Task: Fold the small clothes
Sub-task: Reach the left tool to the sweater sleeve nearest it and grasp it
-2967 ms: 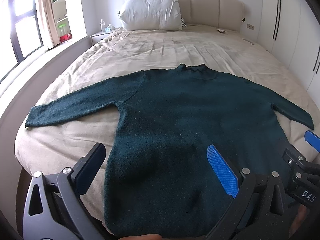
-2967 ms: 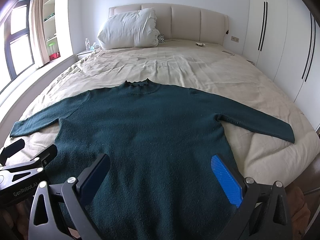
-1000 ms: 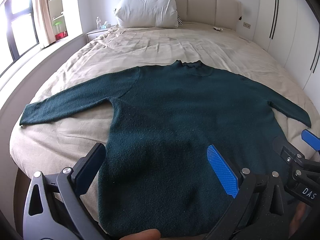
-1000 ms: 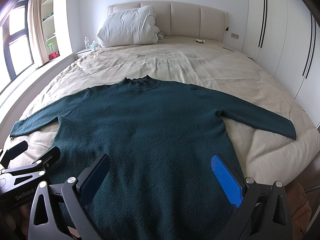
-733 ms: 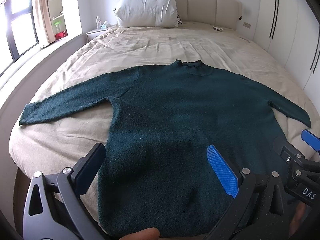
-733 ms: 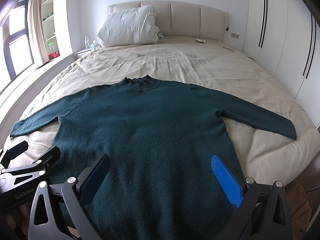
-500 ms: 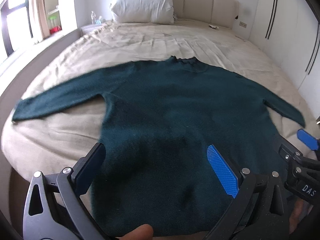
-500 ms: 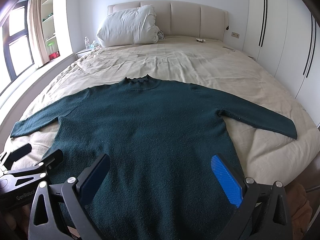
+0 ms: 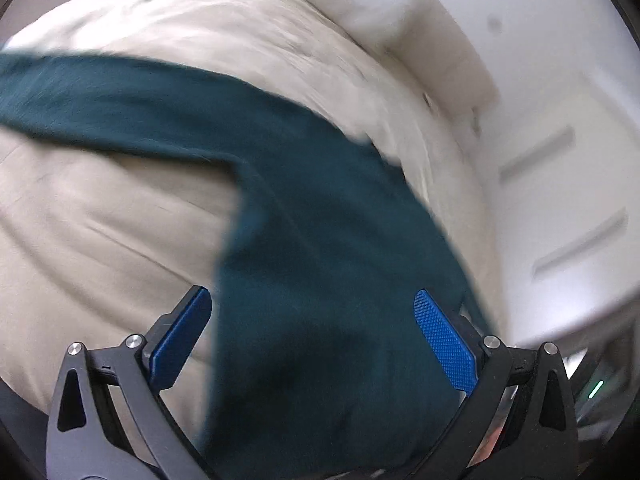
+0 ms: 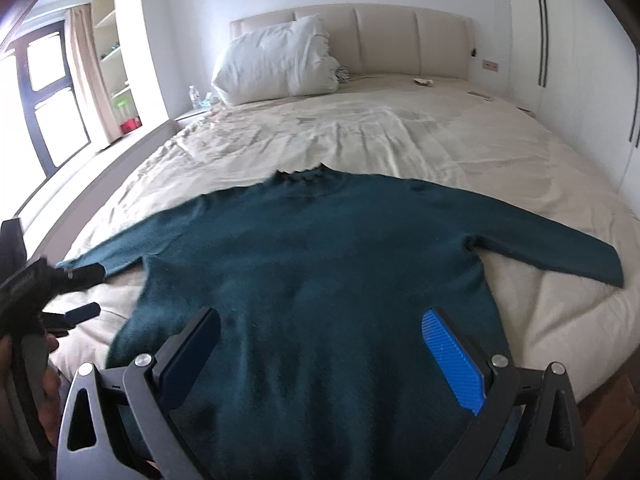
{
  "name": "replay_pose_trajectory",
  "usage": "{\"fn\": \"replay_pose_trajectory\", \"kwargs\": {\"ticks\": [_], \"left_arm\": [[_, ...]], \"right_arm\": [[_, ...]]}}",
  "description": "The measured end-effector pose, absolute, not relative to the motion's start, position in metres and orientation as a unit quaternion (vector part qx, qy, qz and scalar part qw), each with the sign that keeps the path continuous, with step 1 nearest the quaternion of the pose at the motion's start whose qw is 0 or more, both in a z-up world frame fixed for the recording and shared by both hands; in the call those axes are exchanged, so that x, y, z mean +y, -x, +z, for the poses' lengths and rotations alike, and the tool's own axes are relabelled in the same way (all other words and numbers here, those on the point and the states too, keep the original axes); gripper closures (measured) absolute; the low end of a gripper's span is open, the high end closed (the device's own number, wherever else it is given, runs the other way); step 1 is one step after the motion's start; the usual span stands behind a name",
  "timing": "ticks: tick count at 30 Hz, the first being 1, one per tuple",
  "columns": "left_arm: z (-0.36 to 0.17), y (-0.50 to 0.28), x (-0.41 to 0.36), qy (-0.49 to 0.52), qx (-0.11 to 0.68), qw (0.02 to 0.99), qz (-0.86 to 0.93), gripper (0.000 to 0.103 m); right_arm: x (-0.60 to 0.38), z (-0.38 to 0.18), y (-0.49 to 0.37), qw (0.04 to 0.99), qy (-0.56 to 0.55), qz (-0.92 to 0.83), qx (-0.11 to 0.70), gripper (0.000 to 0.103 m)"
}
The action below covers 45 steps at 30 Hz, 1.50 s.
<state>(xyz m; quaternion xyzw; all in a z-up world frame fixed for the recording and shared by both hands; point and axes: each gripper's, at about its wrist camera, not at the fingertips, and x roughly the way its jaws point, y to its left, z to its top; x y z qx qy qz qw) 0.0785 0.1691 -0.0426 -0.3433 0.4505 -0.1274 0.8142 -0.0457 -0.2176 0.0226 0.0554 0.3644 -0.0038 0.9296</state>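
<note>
While the dark green sweater (image 10: 316, 264) lies flat with sleeves spread on the beige bed (image 10: 400, 140), we find the right gripper (image 10: 320, 352) spread wide over its hem and the left gripper (image 9: 316, 336), jaws likewise apart, beside its left edge.

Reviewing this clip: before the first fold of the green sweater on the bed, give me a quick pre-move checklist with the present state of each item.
1. Sweater spread flat on the bed: ok.
2. Both sleeves extended outward: ok.
3. Left gripper open: ok.
4. Right gripper open, over the hem: ok.
5. Left wrist view sharp enough to aim: not ok, motion-blurred.
6. Either gripper touching fabric: cannot tell.
</note>
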Motion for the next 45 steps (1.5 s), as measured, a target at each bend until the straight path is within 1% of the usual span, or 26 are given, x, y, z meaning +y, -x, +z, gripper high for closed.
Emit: {"fn": "replay_pose_trajectory", "kwargs": {"ticks": [3,6,10,14,16,18,21,23,24,25,26,28,30,32,34,40,45], "left_arm": [[-0.043,-0.077,0.246,0.435,0.369,0.818,-0.074,0.0],[-0.053,-0.073,0.32,0.503,0.328,0.799,0.007,0.0],[-0.052,-0.07,0.371,0.499,0.304,0.808,0.076,0.0],[-0.057,-0.072,0.404,0.512,0.277,0.811,0.06,0.0],[-0.055,-0.07,0.416,0.494,0.27,0.824,0.069,0.0],[-0.041,-0.061,0.414,0.437,0.247,0.858,0.113,0.001],[-0.001,-0.039,0.396,0.309,0.171,0.913,0.202,0.0],[0.006,-0.032,0.392,0.279,0.139,0.926,0.212,0.0],[0.007,-0.032,0.392,0.266,0.144,0.928,0.216,0.0],[0.006,-0.039,0.394,0.258,0.174,0.925,0.216,0.0],[0.002,-0.045,0.398,0.264,0.205,0.919,0.209,0.0],[-0.019,-0.052,0.413,0.331,0.252,0.884,0.213,0.0],[-0.047,-0.052,0.427,0.429,0.258,0.845,0.187,0.0],[-0.08,-0.052,0.44,0.531,0.246,0.797,0.151,0.0],[-0.103,-0.059,0.448,0.592,0.234,0.759,0.136,0.0],[-0.115,-0.083,0.461,0.628,0.207,0.735,0.148,0.001],[-0.131,-0.099,0.467,0.635,0.202,0.732,0.145,0.003]], "right_arm": [[-0.211,0.025,0.04,0.928,-0.06,0.011,0.367,0.0],[-0.202,0.024,0.035,0.926,-0.06,0.018,0.373,0.0],[-0.197,0.018,0.021,0.917,-0.057,0.024,0.393,0.0],[-0.181,0.013,0.016,0.912,-0.049,0.032,0.406,0.0],[-0.18,0.01,0.012,0.91,-0.038,0.032,0.411,0.0],[-0.178,0.009,0.011,0.91,-0.032,0.03,0.413,0.0],[-0.177,0.005,0.007,0.909,-0.03,0.026,0.416,0.0],[-0.178,0.001,0.002,0.906,-0.031,0.026,0.421,0.0],[-0.177,0.0,0.001,0.905,-0.031,0.027,0.424,0.0],[-0.176,-0.002,0.0,0.904,-0.03,0.028,0.426,0.0],[-0.175,-0.003,-0.001,0.903,-0.029,0.029,0.427,0.0],[-0.173,-0.006,-0.002,0.903,-0.027,0.03,0.428,0.0],[-0.172,-0.008,-0.003,0.901,-0.03,0.032,0.431,0.0],[-0.172,-0.011,-0.003,0.901,-0.03,0.033,0.433,0.0],[-0.172,-0.012,-0.004,0.9,-0.028,0.031,0.435,0.0],[-0.174,-0.018,-0.008,0.897,-0.034,0.028,0.439,0.0],[-0.172,-0.023,-0.009,0.895,-0.031,0.032,0.444,0.0]]}}
